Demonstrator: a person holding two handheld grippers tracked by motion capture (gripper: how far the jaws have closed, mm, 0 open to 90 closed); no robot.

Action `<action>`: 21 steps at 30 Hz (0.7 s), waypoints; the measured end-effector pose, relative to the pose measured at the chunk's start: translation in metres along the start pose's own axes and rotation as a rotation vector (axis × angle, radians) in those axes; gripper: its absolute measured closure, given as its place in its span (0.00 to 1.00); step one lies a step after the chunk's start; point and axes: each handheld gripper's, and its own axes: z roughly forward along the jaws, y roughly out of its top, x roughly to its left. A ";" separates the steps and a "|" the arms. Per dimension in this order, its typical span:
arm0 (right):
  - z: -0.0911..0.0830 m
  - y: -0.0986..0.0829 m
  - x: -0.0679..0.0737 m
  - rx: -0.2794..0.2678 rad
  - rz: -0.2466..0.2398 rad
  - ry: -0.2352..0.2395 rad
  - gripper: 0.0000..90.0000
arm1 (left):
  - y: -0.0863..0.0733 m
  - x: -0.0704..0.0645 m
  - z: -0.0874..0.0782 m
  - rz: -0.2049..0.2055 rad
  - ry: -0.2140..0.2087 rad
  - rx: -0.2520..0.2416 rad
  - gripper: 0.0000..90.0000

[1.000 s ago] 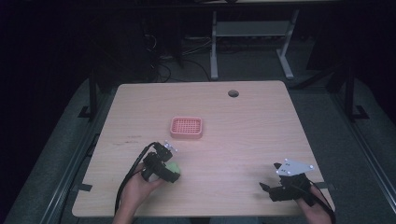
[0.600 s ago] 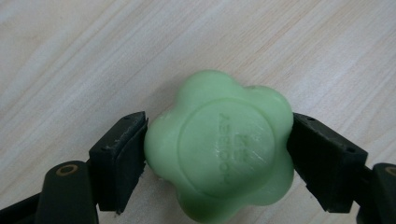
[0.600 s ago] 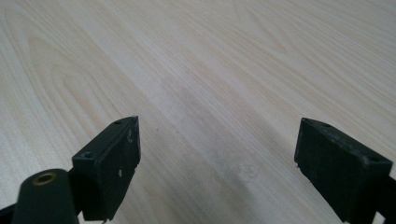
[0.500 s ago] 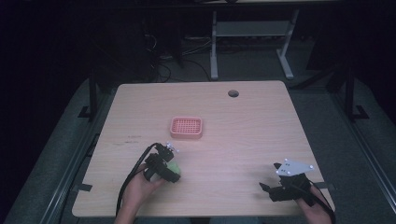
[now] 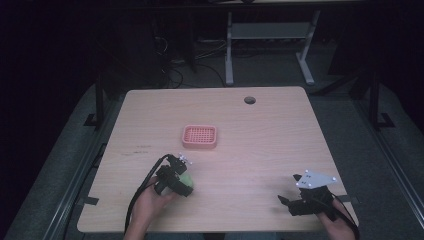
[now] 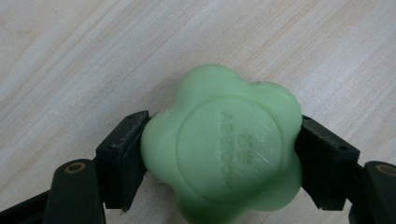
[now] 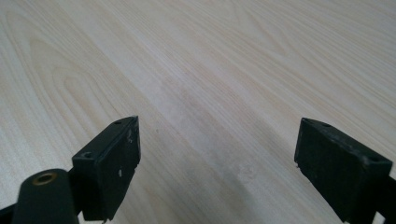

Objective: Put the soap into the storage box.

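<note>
The pale green, flower-shaped soap bar (image 6: pixel 222 147) sat low over the light wooden desk (image 5: pixel 260 145) near its front left, clamped by its lobed sides in our left claw (image 6: pixel 219 154), probably for carrying to the pink perforated plastic soap dish (image 5: pixel 199 136) lying apart behind it. Its face bore a raised ring and embossed lettering. Our right claw (image 7: pixel 217 168) stood apart, idle

Pale green flower-shaped soap (image 6: pixel 224 149) between the black left gripper (image 6: pixel 219 154) jaws, light wood-grain table (image 5: pixel 280 135), pink grid-patterned soap dish (image 5: pixel 199 136) beyond it, black right gripper (image 7: pixel 217 158), grey plate on top
</note>
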 end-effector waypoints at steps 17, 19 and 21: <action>-0.001 0.000 0.000 -0.003 0.006 0.002 0.15 | 0.001 -0.004 -0.003 0.017 0.036 -0.021 0.29; 0.000 0.000 0.000 -0.001 0.003 0.000 0.15 | 0.001 -0.005 -0.005 0.015 0.035 -0.023 0.29; 0.000 0.000 0.000 -0.001 0.003 0.000 0.15 | 0.002 -0.004 -0.007 0.020 0.041 -0.028 0.29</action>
